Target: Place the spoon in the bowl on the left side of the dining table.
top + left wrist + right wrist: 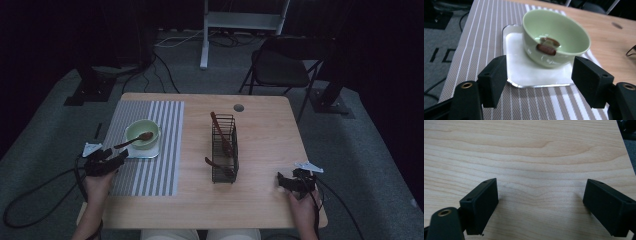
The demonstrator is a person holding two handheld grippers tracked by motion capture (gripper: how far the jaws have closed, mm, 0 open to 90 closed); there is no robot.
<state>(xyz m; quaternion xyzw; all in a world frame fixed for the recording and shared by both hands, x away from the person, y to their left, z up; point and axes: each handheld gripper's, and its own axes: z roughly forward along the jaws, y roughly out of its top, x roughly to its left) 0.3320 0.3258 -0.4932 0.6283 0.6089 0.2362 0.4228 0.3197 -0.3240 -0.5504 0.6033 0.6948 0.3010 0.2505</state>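
Left hand-held gripper (121, 158) was open, jaws wide, w/ nothing between them, low over the striped placemat (165, 150) just short of the clear square coaster (524, 72). On it sat the green bowl (556, 41) w/ a brown spoon (135, 141) inside, handle pointing toward that gripper. So one spoon looked placed. The black wire caddy (224, 145) mid-table (265, 200) held approx. two more wooden utensils, prob. left to move. Right hand-held gripper (281, 181) was open too, empty, over bare wood. No readable writing or brand.
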